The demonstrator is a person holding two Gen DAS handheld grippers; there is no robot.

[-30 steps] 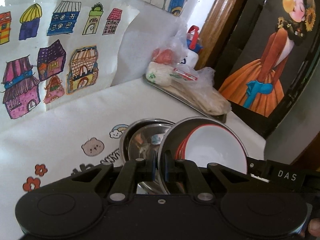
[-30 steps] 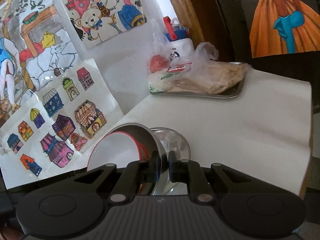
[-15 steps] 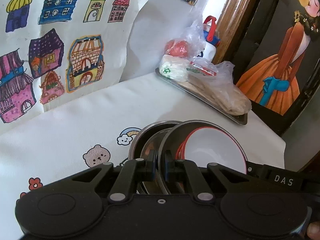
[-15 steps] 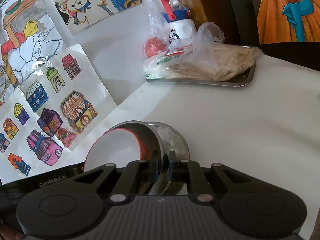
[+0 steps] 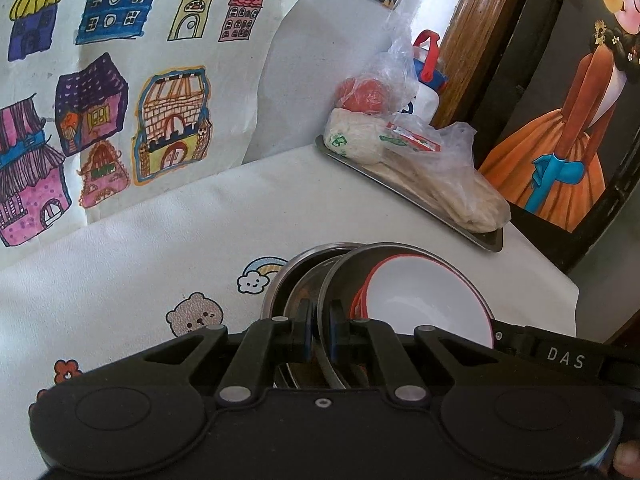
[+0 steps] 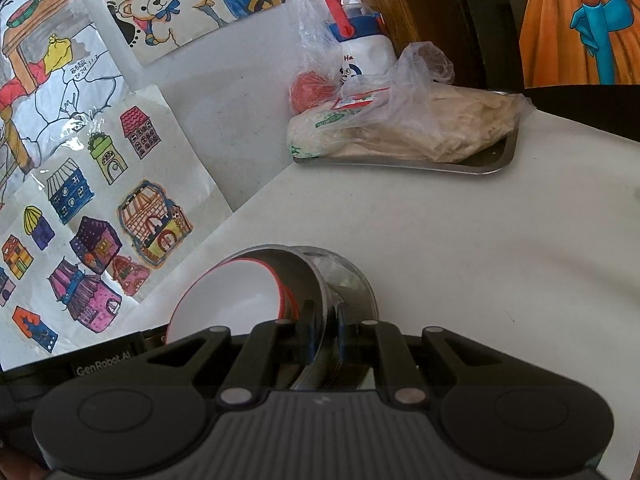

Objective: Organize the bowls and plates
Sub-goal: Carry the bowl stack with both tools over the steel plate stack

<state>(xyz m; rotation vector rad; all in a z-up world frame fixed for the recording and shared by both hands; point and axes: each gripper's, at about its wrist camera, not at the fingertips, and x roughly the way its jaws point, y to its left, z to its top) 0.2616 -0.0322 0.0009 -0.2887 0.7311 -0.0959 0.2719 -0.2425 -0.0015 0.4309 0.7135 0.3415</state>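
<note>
Inside the steel bowl nests a red-rimmed white bowl; both claws clamp its rim.

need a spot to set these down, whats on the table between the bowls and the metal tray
Nothing: in the right wrist view, bare white tablecloth runs from the held stack of bowls to the metal tray.

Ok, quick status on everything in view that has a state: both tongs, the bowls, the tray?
Left tongs: shut on the steel bowl's rim.
Right tongs: shut on the opposite rim.
Steel bowl: held, tilted.
White red-rimmed bowl: nested inside the steel bowl.
Metal tray: flat on the table, loaded with bagged food.
</note>
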